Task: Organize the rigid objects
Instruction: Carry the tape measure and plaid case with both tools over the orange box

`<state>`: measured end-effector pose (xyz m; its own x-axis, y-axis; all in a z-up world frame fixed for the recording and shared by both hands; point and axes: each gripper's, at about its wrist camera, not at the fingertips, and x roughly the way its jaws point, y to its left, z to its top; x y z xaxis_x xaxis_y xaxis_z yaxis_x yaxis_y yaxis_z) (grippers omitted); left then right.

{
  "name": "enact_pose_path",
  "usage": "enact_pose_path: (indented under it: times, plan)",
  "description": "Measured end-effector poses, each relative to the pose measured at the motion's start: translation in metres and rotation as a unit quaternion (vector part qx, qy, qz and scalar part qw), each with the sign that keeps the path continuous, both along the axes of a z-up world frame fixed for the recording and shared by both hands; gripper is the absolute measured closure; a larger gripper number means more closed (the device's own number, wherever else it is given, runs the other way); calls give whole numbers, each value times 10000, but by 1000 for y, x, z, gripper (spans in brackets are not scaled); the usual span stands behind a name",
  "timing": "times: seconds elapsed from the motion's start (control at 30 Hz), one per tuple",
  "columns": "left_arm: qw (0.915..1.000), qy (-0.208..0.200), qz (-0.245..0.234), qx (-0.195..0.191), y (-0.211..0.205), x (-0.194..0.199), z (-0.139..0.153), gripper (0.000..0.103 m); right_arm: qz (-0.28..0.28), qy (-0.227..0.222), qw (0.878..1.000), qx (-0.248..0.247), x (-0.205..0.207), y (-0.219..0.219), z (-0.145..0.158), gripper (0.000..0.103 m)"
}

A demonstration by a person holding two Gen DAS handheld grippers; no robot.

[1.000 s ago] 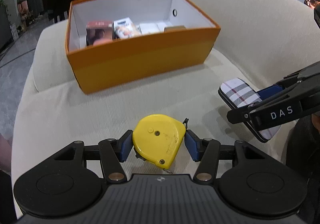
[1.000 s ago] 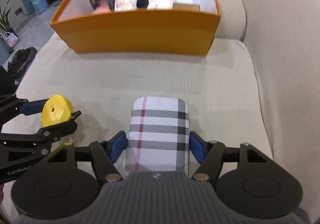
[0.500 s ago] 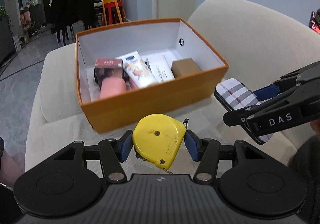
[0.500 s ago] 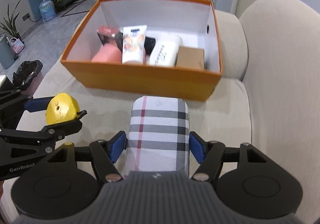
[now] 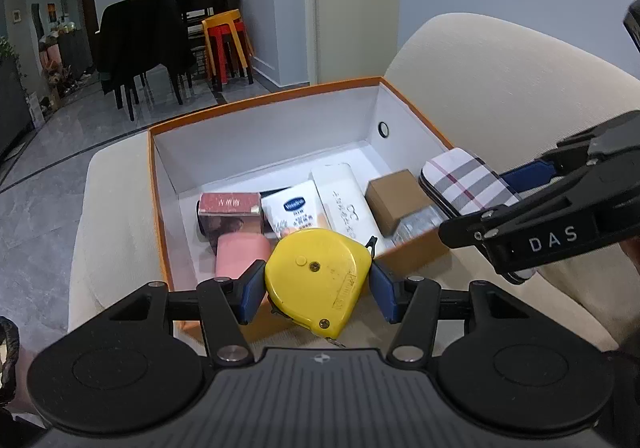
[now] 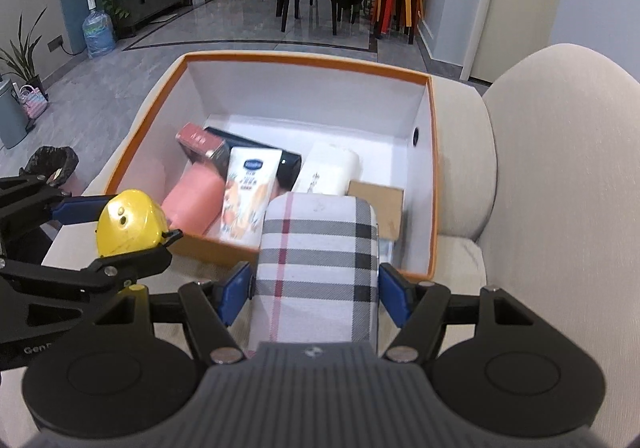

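- Both tools have risen and advanced since a second ago, so the orange box (image 5: 408, 248) now sits just beyond them, its contents in view.
- Left tool (image 5: 318, 286) is clamped on the yellow tape measure (image 5: 318, 278), held over the box's near wall.
- Right tool (image 6: 316, 294) is clamped on the plaid case (image 6: 318, 264), held over the box's near right corner.
- Box rests on a beige sofa (image 6: 560, 176).

Orange box's (image 6: 434, 184) rear floor lies bare; packages (image 6: 248, 200) crowd its front.
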<state>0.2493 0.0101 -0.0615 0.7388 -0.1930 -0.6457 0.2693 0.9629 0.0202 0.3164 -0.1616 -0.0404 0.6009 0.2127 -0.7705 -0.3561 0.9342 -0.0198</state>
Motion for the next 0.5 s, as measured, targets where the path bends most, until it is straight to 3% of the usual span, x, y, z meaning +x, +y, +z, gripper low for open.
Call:
enact_pose_path:
  times: [0.5]
  plan:
    - [9999,109,32,-62,-1,44,-4,39,44,-74,9999,-93,45,7,-3,35]
